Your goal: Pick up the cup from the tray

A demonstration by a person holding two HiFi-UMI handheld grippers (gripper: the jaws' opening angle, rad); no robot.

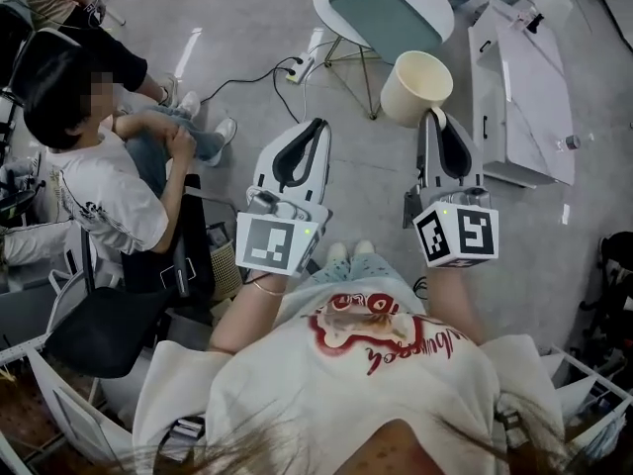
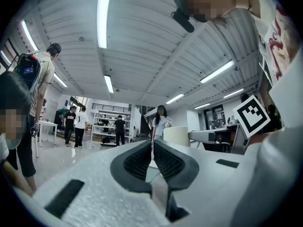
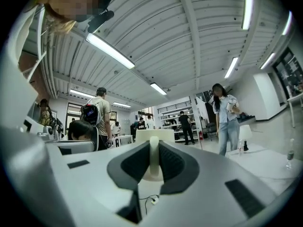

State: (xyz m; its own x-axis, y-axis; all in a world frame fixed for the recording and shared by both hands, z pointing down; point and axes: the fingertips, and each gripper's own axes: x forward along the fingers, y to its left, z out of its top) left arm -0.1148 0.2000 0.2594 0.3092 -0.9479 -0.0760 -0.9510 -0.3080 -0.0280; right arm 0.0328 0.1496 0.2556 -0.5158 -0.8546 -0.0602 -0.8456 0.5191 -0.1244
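Head view: the only print is the black-and-white square marker on each gripper's cube, plus red lettering on the holder's white shirt (image 1: 366,336), too creased to read. The right gripper (image 1: 436,117) carries the cream cup (image 1: 415,85) in the air, the cup sitting just past its tips and slightly to their left. The left gripper (image 1: 318,125) is level beside it.

Left gripper view: its jaws meet at the tips with nothing between them. The cup shows off to their right, partly hidden behind the right gripper's body.

Right gripper view – only here is the grip plain: the jaws stand narrowly apart, clamped on the cup's handle (image 3: 154,157). The cup's body is mostly cut off behind the pads.
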